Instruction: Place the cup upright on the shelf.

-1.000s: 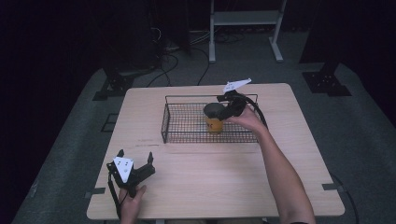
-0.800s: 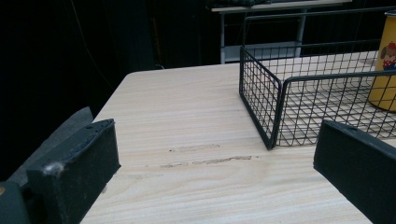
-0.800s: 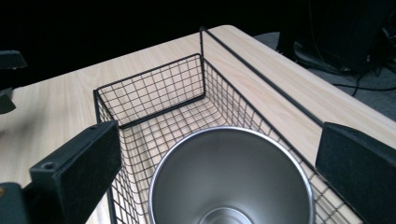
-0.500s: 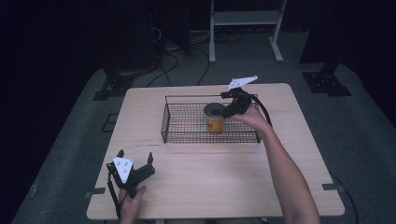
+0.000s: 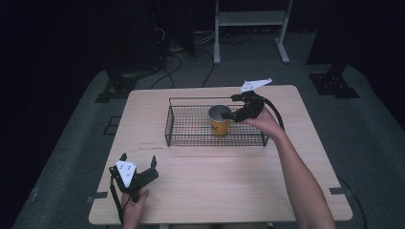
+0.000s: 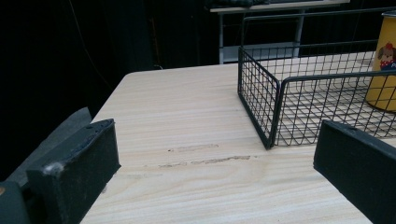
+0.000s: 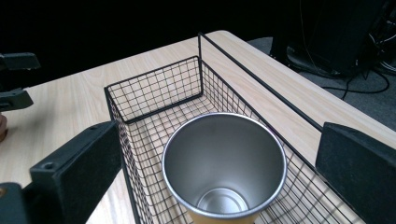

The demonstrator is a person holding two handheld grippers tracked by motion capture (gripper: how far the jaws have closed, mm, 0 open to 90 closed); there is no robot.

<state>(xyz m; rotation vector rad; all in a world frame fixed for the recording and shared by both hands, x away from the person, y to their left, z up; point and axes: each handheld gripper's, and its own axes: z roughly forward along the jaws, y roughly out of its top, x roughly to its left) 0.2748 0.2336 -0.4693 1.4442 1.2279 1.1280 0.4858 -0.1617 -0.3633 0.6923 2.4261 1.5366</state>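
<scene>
A yellow metal cup (image 5: 219, 122) with a cartoon dog print stands upright in the black wire basket (image 5: 191, 129), right of its middle. My right gripper (image 5: 231, 107) hangs just right of the cup at rim height, open. In the right gripper view the cup's silver inside (image 7: 224, 163) lies between and below the wide-apart jaws of the right gripper (image 7: 222, 140); nothing is held. My left gripper (image 5: 138, 158) rests open near the table's front left corner. In its own view the left gripper (image 6: 210, 149) faces the basket's left end (image 6: 261, 98) and the cup (image 6: 383, 60).
The wooden table (image 5: 200, 186) has bare room in front of the basket and to its left. A white metal stand (image 5: 250, 19) and cables lie on the floor behind the table. The left gripper (image 7: 14, 98) shows far off in the right gripper view.
My right gripper has drawn a little to the right, away from the cup. The cup stays put in the basket. The left gripper has not moved.
</scene>
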